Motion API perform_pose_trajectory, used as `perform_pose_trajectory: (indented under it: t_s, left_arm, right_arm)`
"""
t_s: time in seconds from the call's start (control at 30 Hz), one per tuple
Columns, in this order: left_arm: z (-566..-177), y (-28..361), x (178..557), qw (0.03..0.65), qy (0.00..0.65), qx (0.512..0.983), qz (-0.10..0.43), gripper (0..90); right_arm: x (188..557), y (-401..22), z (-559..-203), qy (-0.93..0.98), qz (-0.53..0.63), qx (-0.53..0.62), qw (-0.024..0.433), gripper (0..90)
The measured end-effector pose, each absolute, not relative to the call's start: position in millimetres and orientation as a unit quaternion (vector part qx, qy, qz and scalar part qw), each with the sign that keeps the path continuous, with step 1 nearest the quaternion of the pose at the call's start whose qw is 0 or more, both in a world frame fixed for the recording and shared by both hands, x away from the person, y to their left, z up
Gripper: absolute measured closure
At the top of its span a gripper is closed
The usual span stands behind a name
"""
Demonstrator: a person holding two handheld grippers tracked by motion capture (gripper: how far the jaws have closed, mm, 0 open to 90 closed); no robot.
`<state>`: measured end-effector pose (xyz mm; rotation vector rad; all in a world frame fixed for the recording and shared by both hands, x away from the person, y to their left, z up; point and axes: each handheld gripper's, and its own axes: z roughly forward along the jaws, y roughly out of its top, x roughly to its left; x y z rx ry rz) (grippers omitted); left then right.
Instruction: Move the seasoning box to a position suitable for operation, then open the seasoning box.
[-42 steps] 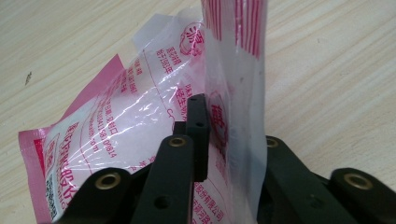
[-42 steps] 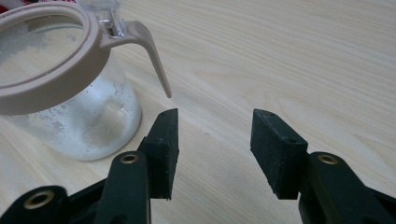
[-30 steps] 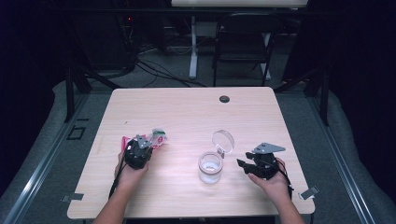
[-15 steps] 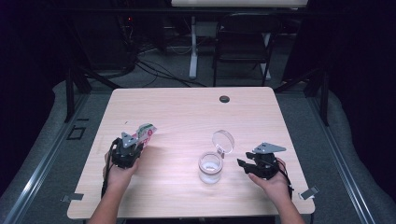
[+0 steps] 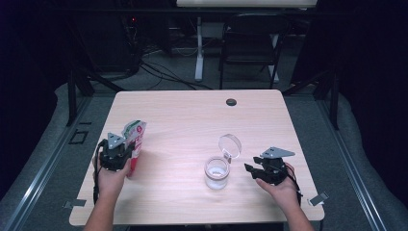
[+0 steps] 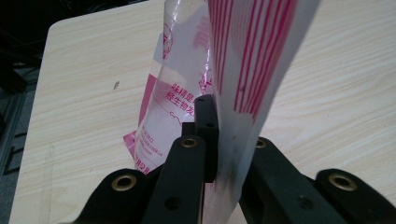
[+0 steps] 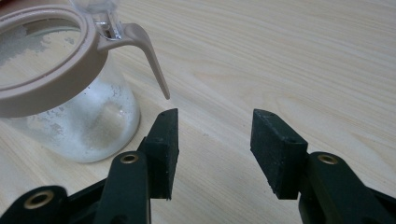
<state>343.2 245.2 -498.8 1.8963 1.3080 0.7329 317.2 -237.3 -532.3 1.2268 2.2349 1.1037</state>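
Note:
A pink-and-white plastic pouch (image 5: 134, 144) stands upright at the table's left edge, pinched by my left gripper (image 5: 117, 153). In the left gripper view the jaws are shut on the pouch's (image 6: 243, 79) white edge, its pink print rising above them. A clear glass jar (image 5: 217, 172) with a beige rim holds a little white powder, and its round lid (image 5: 230, 144) is flipped up behind it. My right gripper (image 5: 253, 170) rests just right of the jar. In the right gripper view the gripper (image 7: 215, 144) stands open, nothing between its jaws, with the jar (image 7: 60, 93) and its beige tab at the upper left.
A small black round grommet (image 5: 231, 102) sits near the far edge of the wooden table (image 5: 192, 125). A dark chair (image 5: 252, 45) and cables stand on the floor beyond the table.
My left gripper has carried the pouch leftward toward the table's left edge and turned it upright. The right gripper and the jar have stayed put.

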Motion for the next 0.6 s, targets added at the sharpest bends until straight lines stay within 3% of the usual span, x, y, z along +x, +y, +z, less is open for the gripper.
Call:
perform_pose_trajectory:
  t_s: [0.6]
  left_arm:
    - [-469.3,268.4,341.5,0.394,0.517,0.693,0.312,90.0]
  right_arm:
    - [309.9,-244.6,-530.5,0.781,0.400,0.443,0.183,52.4]
